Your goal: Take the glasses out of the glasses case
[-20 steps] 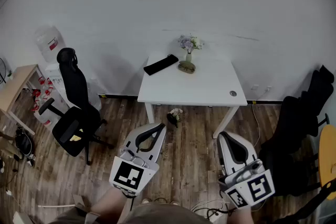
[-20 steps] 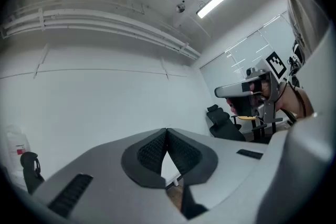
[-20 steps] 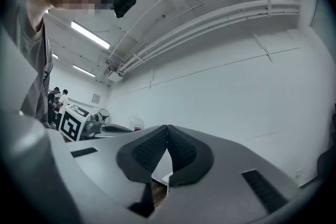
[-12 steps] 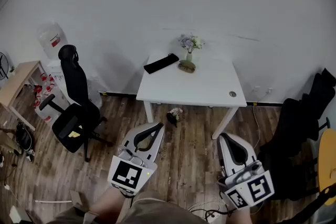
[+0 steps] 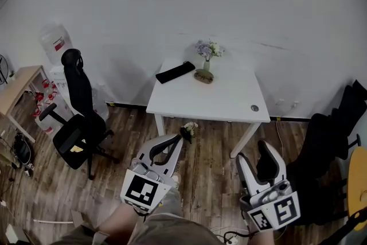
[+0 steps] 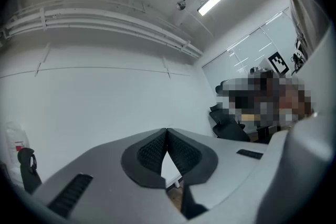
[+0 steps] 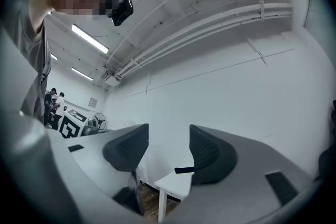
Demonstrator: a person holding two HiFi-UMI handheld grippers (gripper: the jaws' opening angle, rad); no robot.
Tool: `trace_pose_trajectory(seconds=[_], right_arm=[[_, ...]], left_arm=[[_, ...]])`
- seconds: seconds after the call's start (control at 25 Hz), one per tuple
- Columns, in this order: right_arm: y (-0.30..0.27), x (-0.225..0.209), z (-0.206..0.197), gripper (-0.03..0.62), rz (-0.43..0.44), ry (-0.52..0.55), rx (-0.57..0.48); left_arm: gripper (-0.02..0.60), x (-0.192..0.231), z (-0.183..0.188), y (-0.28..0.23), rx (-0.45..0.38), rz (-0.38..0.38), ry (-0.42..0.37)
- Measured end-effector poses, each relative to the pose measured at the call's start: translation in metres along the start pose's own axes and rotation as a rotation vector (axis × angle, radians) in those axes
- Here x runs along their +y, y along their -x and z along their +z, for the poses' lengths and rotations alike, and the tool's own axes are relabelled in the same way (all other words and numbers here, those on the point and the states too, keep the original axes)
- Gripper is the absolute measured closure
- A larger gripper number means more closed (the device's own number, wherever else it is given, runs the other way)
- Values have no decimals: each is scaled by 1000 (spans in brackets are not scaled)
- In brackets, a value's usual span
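A black glasses case [image 5: 176, 71] lies closed on the far left part of a white table [image 5: 212, 101], well away from both grippers. My left gripper [image 5: 176, 140] is held low over the wooden floor in front of the table, its jaws shut with the tips touching and nothing between them [image 6: 167, 131]. To its right my right gripper [image 5: 256, 155] stands open and empty. In the right gripper view the case [image 7: 184, 170] shows far off between the open jaws [image 7: 169, 152], lying on the table [image 7: 173, 184].
A vase of flowers [image 5: 206, 55] stands on the table next to the case. A black office chair [image 5: 77, 117] and a water bottle [image 5: 55, 43] are at the left. Dark clothing on a chair [image 5: 332, 126] is at the right. A small flower bunch [image 5: 188, 129] lies under the table.
My right gripper's jaws have gone from shut to open. The head view has shifted slightly; the left gripper has hardly moved.
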State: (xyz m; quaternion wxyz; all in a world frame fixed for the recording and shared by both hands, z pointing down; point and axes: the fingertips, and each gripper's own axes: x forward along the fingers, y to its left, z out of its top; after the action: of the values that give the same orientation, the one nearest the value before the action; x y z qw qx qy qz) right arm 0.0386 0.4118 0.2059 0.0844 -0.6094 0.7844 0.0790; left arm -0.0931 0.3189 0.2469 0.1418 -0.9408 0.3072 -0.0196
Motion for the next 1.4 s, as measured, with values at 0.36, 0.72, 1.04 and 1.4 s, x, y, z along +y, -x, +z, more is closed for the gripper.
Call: trace_pose_trajectory(seconds=[0.36, 0.72, 1.04, 1.4], right_arm=[[-80, -38, -66, 352, 10, 3, 79], [-235, -99, -126, 352, 25, -49, 218], [-375, -168, -203, 352, -7, -164, 321], [-452, -223, -276, 352, -33, -181, 460]], left_arm=[[566, 50, -52, -73, 0, -12, 27], [566, 166, -111, -179, 99, -13, 64], [566, 260, -171, -288, 184, -54, 69], [566, 305, -221, -367, 252, -104, 117]])
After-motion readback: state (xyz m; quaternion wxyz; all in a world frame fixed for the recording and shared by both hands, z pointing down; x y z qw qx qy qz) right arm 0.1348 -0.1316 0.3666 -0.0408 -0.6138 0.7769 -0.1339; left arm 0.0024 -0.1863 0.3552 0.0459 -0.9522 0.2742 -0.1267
